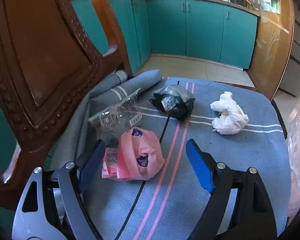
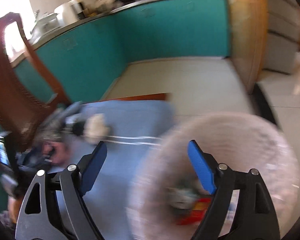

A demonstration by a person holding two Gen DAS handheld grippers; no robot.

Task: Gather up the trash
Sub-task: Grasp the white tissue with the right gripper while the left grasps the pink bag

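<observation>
Pink crumpled plastic bag (image 1: 136,156) lies on the blue striped cloth (image 1: 240,160) between the wide-open fingers of the left gripper (image 1: 145,152), nearer the left one, ungripped. Further right, the right gripper (image 2: 147,154) hangs spread and empty over a blurred translucent bag (image 2: 260,140).

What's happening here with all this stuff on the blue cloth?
A person with a gripper in each hand is clearing trash off a blue striped cloth. The left gripper is open around a crumpled pink plastic bag, not yet closed on it. A clear plastic wrapper, a black bag and a white wad lie beyond. The right gripper, open and blurred, hangs over a translucent trash bag already holding some items.
</observation>
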